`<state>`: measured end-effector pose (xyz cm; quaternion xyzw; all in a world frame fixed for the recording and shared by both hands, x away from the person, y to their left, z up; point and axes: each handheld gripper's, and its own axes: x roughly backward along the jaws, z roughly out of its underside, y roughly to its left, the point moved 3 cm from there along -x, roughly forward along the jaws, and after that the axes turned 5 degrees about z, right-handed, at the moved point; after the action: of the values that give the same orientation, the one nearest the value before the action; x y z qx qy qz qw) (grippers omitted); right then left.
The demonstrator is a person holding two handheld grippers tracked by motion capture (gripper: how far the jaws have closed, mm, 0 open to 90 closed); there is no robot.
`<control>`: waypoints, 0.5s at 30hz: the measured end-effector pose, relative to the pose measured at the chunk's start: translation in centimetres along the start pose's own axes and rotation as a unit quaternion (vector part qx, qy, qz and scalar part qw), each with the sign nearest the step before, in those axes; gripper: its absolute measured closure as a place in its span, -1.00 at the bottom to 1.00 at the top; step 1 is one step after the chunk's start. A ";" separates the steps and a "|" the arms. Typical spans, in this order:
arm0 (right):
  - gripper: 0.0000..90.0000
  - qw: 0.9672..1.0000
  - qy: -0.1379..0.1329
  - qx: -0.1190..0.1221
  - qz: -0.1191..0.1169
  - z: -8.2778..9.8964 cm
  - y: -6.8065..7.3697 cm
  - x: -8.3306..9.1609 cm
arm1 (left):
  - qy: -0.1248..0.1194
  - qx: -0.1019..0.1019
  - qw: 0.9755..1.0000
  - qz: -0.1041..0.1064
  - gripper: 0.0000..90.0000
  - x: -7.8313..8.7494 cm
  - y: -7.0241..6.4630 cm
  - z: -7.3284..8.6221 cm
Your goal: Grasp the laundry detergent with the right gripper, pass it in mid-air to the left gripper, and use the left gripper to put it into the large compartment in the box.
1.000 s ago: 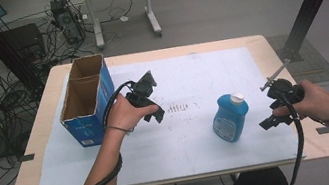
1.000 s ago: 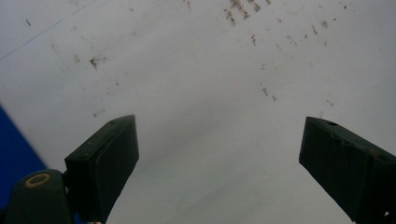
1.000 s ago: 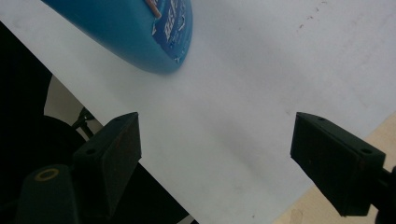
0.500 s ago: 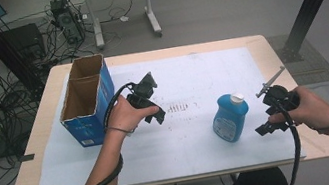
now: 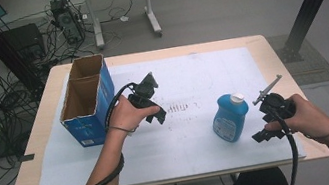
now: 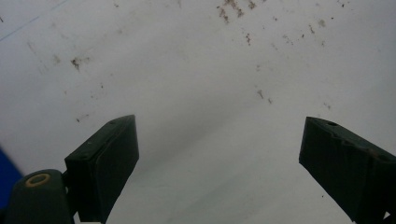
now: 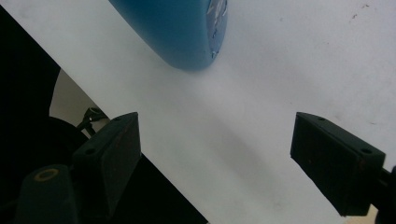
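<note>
Right gripper [image 5: 263,132] has dropped lower and drawn back toward the near table edge since a second ago, now just beside the blue bottle [image 5: 230,117] on its right. Jaws apart, nothing between them; in the right gripper view the bottle's [image 7: 180,32] base sits ahead of the open jaws, not yet between them. The bottle stands upright on the white sheet [image 5: 200,74], unmoved. Probably lining up a low side grasp. Left gripper [image 5: 153,105] idle near the cardboard box [image 5: 85,100], jaws apart over bare sheet.
</note>
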<state>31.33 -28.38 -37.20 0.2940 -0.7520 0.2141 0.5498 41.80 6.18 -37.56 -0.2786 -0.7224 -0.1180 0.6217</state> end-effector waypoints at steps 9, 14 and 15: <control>-0.64 1.000 -0.009 -0.008 -0.008 0.5 0.8 -0.5 | 0.002 0.001 1.000 0.002 -0.73 -0.2 -0.2 0.2; -0.65 1.000 -0.018 -0.015 -0.010 0.8 1.2 -0.8 | 0.001 0.000 1.000 0.002 -0.73 -0.1 -0.2 0.2; -0.65 1.000 -0.022 -0.018 -0.010 0.9 1.2 -0.9 | 0.001 0.000 1.000 0.003 -0.73 -0.1 -0.2 0.3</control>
<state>30.07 -27.85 -38.30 0.2958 -0.7646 0.1889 0.5406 41.47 6.12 -37.69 -0.2806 -0.7212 -0.1162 0.6226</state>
